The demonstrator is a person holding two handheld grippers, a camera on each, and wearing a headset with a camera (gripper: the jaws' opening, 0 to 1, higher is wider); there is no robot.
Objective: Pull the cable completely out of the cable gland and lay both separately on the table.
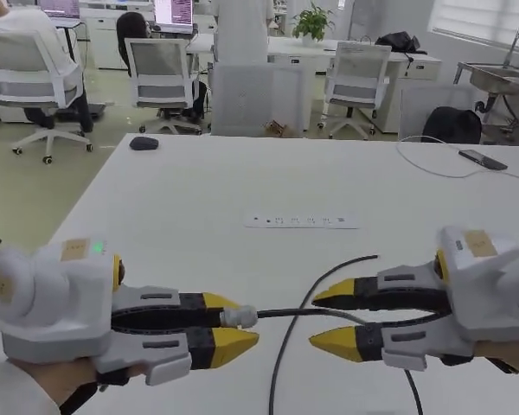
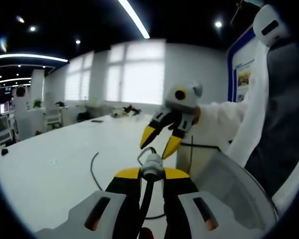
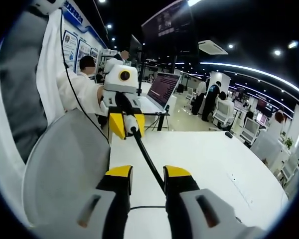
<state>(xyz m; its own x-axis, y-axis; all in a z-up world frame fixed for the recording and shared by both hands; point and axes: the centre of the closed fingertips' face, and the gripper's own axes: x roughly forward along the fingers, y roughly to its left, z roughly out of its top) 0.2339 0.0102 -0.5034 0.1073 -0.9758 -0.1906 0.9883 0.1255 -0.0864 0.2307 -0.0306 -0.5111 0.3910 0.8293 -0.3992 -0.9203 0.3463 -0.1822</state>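
Black cable (image 1: 281, 313) between right gripper (image 1: 314, 318) jaws

Head view overhead; gripper views face each other along cable (image 1: 281, 313)

**Nothing legible**

No text can be read. A white strip (image 1: 303, 221) at the middle of the table (image 1: 182, 190) bears small dark marks, too fine to make out. Monitors (image 1: 173, 13) beyond the table's far end show blurred lines. Posters (image 3: 70, 47) on the wall beside the table are illegible. Tan stickers (image 1: 74, 249) on the left gripper (image 1: 242, 322) and right gripper (image 1: 318, 317), over the table's near edge, look blank.
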